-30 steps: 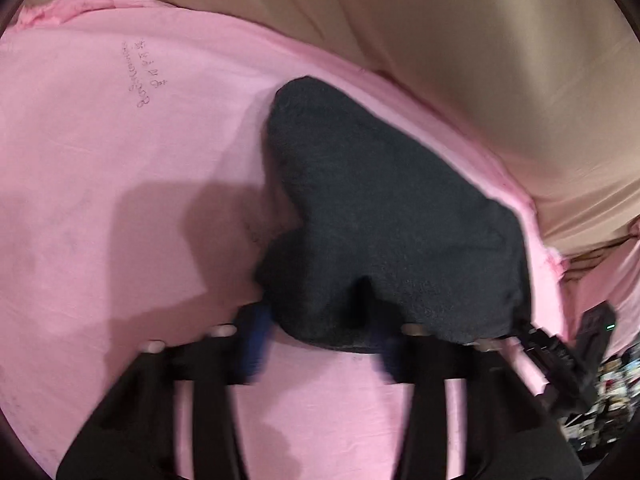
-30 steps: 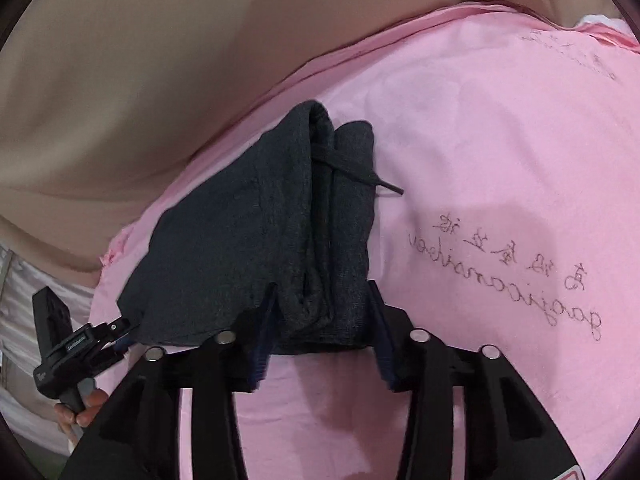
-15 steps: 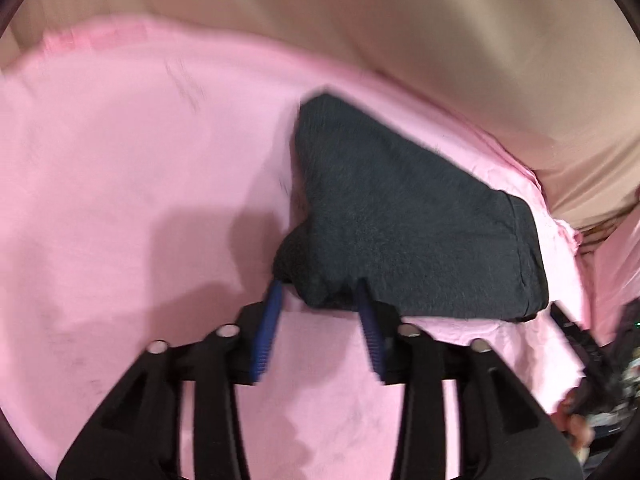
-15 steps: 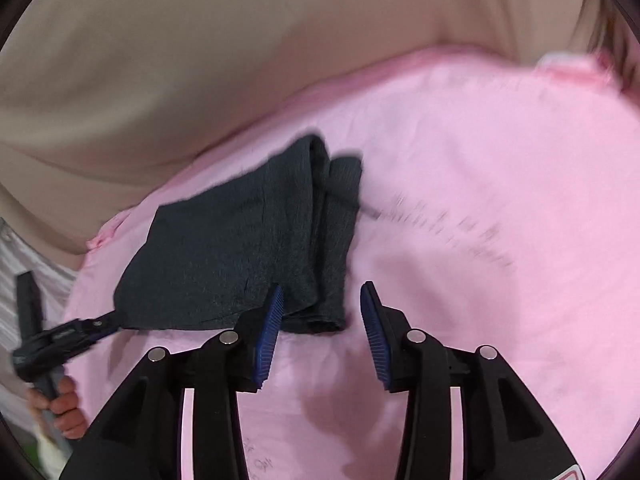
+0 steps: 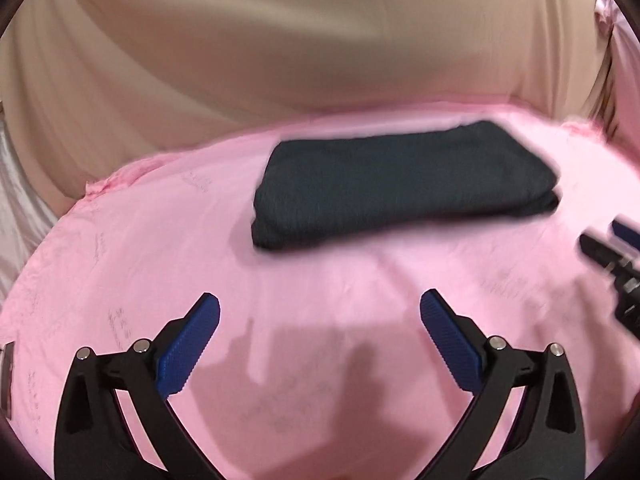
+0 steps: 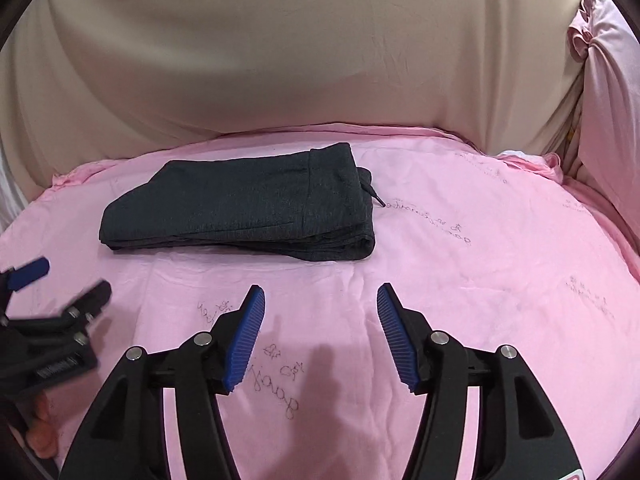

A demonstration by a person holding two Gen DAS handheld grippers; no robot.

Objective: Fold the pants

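Both grippers backed off folded pants (image 6: 244, 208), jaws apart, sheet (image 6: 480, 280) scribbles illegible

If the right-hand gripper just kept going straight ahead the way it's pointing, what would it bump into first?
Probably the folded dark pants: the open right gripper points at their near right end across bare pink sheet. Depth is unclear, so if angled downward it might meet the sheet first.
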